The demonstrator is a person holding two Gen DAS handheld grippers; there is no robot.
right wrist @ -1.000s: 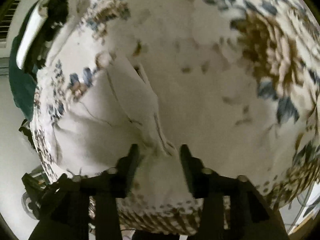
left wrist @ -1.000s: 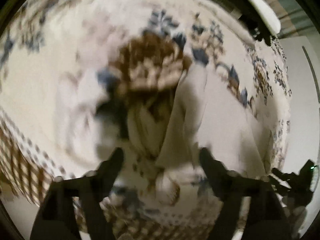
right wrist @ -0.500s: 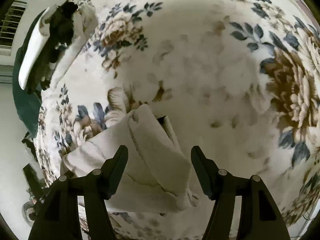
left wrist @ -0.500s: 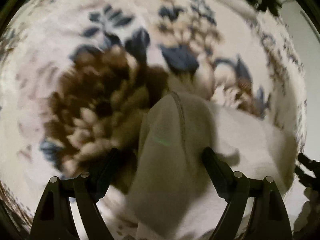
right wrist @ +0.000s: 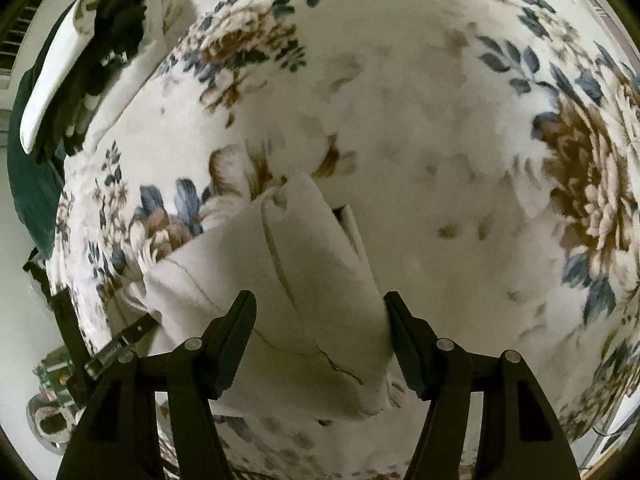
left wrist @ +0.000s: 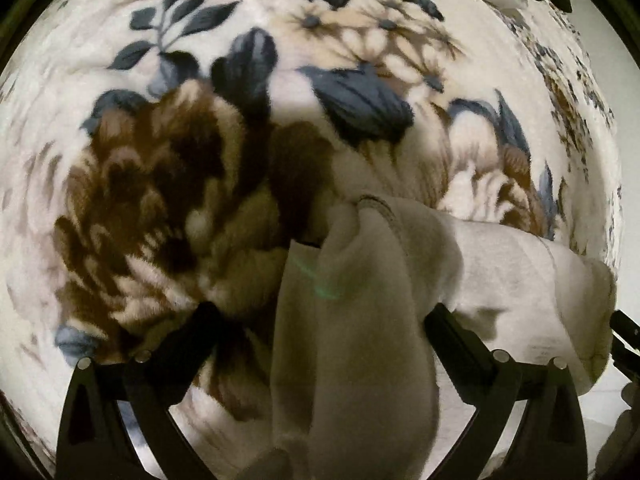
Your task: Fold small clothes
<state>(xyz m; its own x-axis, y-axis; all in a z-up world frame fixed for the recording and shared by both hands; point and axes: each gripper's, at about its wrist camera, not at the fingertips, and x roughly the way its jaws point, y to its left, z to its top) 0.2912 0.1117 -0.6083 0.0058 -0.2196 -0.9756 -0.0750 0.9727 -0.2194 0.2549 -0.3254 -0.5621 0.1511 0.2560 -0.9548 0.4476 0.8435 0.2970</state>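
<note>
No readable text, label or number appears.

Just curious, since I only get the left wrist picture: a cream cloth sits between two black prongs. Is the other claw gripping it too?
Observer: No. The right claw is open, with one finger on either side of the folded cream garment, not closed on it.
Visitor: Where does the cloth end on that side?
Observer: Its near edge stops just below the claw, and the floral blanket shows beneath it.
Visitor: Anything besides the blanket?
Observer: Yes, a dark green cloth shows past the blanket's far left edge.
Visitor: More laundry anywhere?
Observer: A dark pile of clothes lies at the top left, beside a white bar.
</note>
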